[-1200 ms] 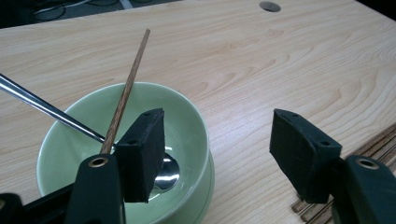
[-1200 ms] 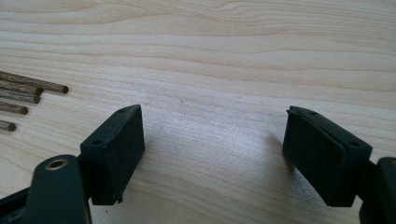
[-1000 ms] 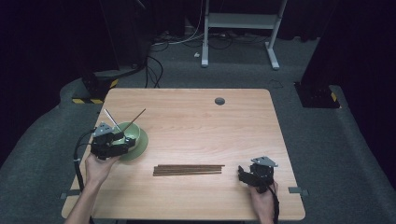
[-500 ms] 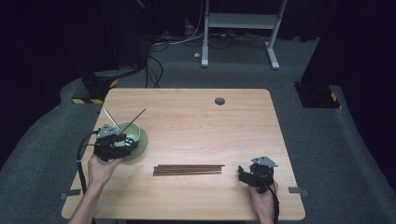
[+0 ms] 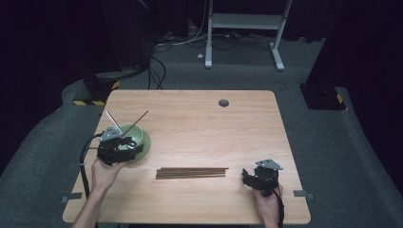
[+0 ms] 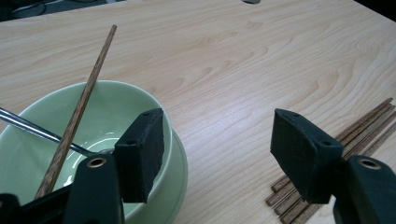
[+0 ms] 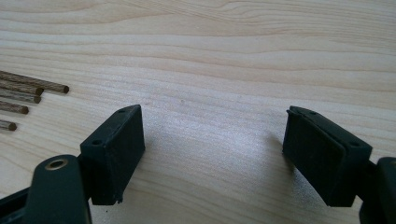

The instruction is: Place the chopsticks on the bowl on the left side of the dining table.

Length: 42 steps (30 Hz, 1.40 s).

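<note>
Chopsticks (image 5: 192,172) lie in a tight bundle flat on the wooden surface (image 5: 199,123), near its front edge, about midway between the two hands; no brand, label or writing can be read on them or on anything else on it.

At the left, a pale green bowl (image 5: 138,137) stands on the surface with one wooden chopstick (image 6: 77,112) and a metal utensil (image 6: 42,133) leaning in it, both sticking out over the rim. The left tongs (image 6: 217,149) hang just over the bowl's near right edge, jaws wide apart and holding nothing. In the left gripper view one pad hangs over the bowl's rim, though contact with it cannot be told, and the other hovers above the near ends of the bundle.

At the right, the right tongs (image 7: 212,154) sit low at the surface, just beyond the bundle's right end, jaws spread wide with only bare wood grain between them. In the right gripper view the cut ends of the sticks show at the far left, apart from the pads.
</note>
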Each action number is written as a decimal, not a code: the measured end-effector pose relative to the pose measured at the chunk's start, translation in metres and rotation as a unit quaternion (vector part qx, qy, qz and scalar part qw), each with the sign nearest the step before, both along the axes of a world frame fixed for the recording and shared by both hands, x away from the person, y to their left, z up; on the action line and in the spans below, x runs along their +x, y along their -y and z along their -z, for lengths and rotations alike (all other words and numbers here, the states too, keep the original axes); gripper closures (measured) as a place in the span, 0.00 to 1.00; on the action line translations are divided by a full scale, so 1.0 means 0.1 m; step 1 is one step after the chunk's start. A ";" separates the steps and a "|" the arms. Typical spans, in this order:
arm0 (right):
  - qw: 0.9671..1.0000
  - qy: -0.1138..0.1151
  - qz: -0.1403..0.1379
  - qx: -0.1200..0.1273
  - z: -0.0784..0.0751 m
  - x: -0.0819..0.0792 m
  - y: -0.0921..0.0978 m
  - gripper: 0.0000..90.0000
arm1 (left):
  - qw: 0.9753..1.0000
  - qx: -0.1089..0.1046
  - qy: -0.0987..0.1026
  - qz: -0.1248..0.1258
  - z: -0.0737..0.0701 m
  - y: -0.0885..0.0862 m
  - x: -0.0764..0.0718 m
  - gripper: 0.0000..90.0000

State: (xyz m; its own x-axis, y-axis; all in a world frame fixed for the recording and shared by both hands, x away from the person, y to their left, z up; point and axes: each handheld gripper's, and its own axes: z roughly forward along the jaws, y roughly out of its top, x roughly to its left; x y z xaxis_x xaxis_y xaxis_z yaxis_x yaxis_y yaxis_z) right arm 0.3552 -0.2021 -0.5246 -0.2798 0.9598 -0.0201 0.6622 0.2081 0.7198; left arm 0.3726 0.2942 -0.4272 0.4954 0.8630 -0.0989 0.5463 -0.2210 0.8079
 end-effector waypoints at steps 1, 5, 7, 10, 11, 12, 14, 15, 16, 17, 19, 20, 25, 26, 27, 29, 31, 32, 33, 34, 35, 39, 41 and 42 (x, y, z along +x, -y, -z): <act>1.000 0.000 0.000 0.000 0.00 0.00 0.00 0.23 | 1.000 -0.001 0.000 0.001 0.00 0.00 0.00 0.39; 1.000 0.000 0.000 0.000 0.00 0.00 0.00 0.23 | 1.000 -0.007 0.003 0.004 -0.01 0.03 -0.01 0.39; 1.000 0.000 0.000 0.000 0.00 0.00 0.00 0.23 | 1.000 -0.005 0.003 0.006 -0.01 0.04 0.00 0.39; 1.000 0.000 0.000 0.000 0.00 0.00 0.00 0.23 | 1.000 -0.003 0.003 0.011 -0.01 0.09 0.00 0.38; 1.000 0.000 0.000 0.000 0.00 0.00 0.00 0.23 | 1.000 -0.004 0.004 0.013 -0.01 0.10 0.00 0.38; 1.000 0.000 0.000 0.000 0.00 0.00 0.00 0.23 | 1.000 -0.004 0.004 0.015 -0.01 0.11 0.00 0.38; 1.000 0.000 0.000 0.000 0.00 0.00 0.00 0.23 | 1.000 -0.007 0.005 0.018 -0.01 0.13 -0.01 0.38; 1.000 0.000 0.000 0.000 0.00 0.00 0.00 0.23 | 1.000 -0.008 0.006 0.018 -0.01 0.14 -0.01 0.39; 1.000 0.000 0.000 0.000 0.00 0.00 0.00 0.23 | 1.000 -0.011 0.007 0.018 -0.01 0.14 -0.01 0.38; 1.000 0.000 0.000 0.000 0.00 0.00 0.00 0.23 | 1.000 -0.013 0.007 0.018 -0.01 0.15 -0.01 0.39; 1.000 0.000 0.000 0.000 0.00 0.00 0.00 0.23 | 1.000 -0.019 0.008 0.019 -0.01 0.15 -0.01 0.38; 1.000 0.000 0.000 0.000 0.00 0.00 0.00 0.23 | 1.000 -0.023 0.009 0.020 -0.01 0.15 -0.02 0.38; 1.000 0.000 0.000 0.000 0.00 0.00 0.00 0.23 | 0.999 -0.026 0.009 0.026 0.00 0.21 -0.02 0.39; 1.000 0.000 0.000 0.000 0.00 0.00 0.00 0.23 | 0.999 -0.026 0.009 0.028 0.00 0.21 -0.02 0.39; 1.000 0.000 0.000 0.000 0.00 0.00 0.00 0.23 | 0.999 -0.027 0.008 0.028 0.00 0.22 -0.02 0.39; 1.000 0.000 0.000 0.000 0.00 0.00 0.00 0.23 | 0.999 -0.027 0.010 0.030 -0.01 0.23 -0.02 0.39; 1.000 0.000 0.000 0.000 0.00 0.00 0.00 0.23 | 0.999 -0.029 0.010 0.031 -0.01 0.25 -0.02 0.38; 1.000 0.000 0.000 0.000 0.00 0.00 0.00 0.23 | 0.999 -0.029 0.011 0.033 -0.01 0.25 -0.02 0.39; 1.000 0.000 0.000 0.000 0.00 0.00 0.00 0.23 | 0.999 -0.031 0.010 0.033 -0.01 0.26 -0.02 0.39; 1.000 0.000 0.000 0.000 0.00 0.00 0.00 0.23 | 0.999 -0.031 0.010 0.034 -0.01 0.27 -0.02 0.38; 1.000 0.000 0.000 0.000 0.00 0.00 0.00 0.23 | 0.999 -0.031 0.011 0.035 -0.01 0.27 -0.02 0.38; 1.000 0.000 0.000 0.000 0.00 0.00 0.00 0.23 | 0.999 -0.029 0.009 0.040 -0.01 0.30 -0.02 0.40; 1.000 0.000 0.000 0.000 0.00 0.00 0.00 0.23 | 0.999 -0.028 0.008 0.044 0.00 0.32 -0.02 0.40; 1.000 0.000 0.000 0.000 0.00 0.00 0.00 0.23 | 0.999 -0.029 0.007 0.045 0.00 0.33 -0.02 0.40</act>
